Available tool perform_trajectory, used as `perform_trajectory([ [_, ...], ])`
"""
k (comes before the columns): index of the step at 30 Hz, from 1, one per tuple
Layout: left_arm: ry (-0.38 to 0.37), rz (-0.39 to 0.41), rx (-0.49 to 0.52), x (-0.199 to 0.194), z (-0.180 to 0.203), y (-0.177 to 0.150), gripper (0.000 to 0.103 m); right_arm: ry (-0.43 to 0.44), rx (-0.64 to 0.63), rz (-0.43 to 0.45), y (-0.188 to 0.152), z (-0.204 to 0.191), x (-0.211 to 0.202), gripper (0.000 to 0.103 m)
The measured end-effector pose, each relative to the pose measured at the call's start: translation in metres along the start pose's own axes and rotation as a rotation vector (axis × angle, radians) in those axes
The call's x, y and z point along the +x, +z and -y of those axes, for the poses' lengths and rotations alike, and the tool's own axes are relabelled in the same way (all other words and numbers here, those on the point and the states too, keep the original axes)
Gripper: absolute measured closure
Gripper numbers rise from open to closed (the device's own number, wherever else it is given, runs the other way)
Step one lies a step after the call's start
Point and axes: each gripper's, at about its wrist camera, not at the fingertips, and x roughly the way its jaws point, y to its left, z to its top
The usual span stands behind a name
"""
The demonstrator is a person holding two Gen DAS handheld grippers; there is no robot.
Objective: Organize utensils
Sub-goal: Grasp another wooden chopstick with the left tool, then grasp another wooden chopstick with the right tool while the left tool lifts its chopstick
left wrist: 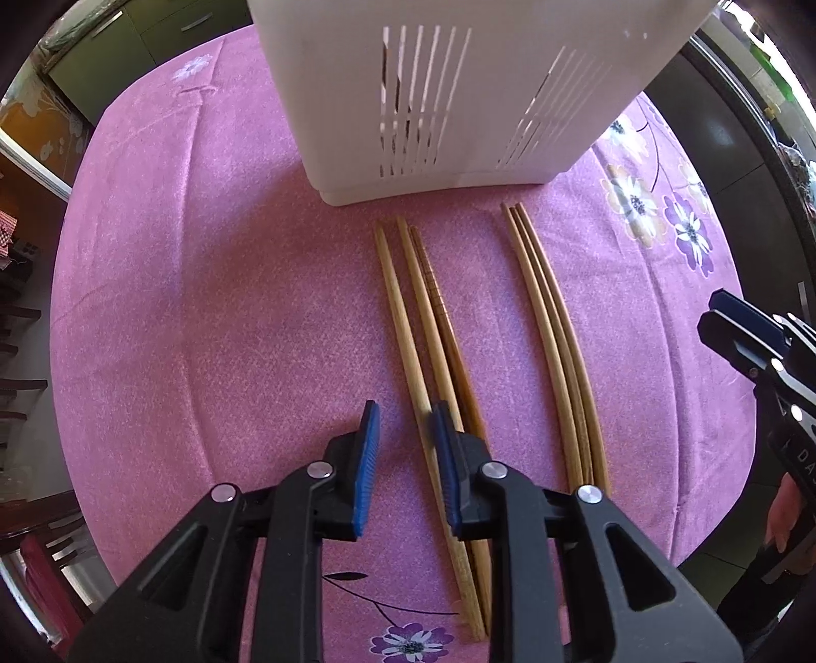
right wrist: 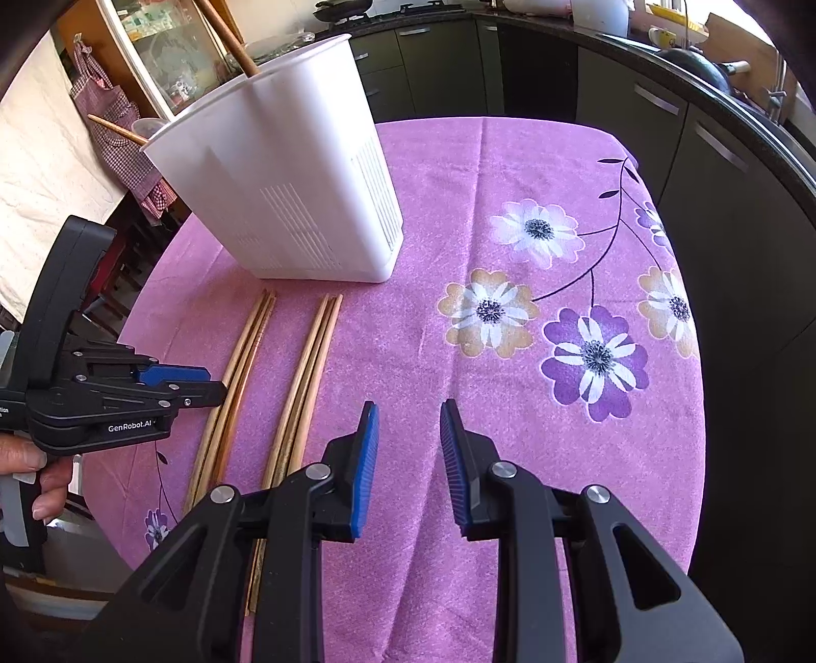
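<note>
Two bundles of wooden chopsticks lie on the pink flowered tablecloth in front of a white slotted utensil holder. The left bundle runs under my left gripper, which is open and empty, its right finger over the sticks. The right bundle lies apart to the right. In the right wrist view the holder has two brown sticks poking out of it. My right gripper is open and empty, right of both bundles. The left gripper hovers over the left bundle.
The tablecloth covers a small table; its edges drop off at left and right. Dark kitchen cabinets stand behind and to the right. A checked apron hangs at the back left. The right gripper shows at the left wrist view's right edge.
</note>
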Motion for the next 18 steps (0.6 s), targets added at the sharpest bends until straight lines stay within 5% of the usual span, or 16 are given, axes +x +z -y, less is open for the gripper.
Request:
perform_trajectory([
  [8, 0.022, -0.034, 0.007, 0.008, 0.007, 0.011, 0.094, -0.008, -0.010, -0.017, -0.003, 0.001, 0.002, 0.078],
  [18, -0.013, 0.019, -0.013, -0.005, -0.024, -0.004, 0.096, 0.053, -0.031, -0.094, -0.002, -0.021, 0.024, 0.078],
])
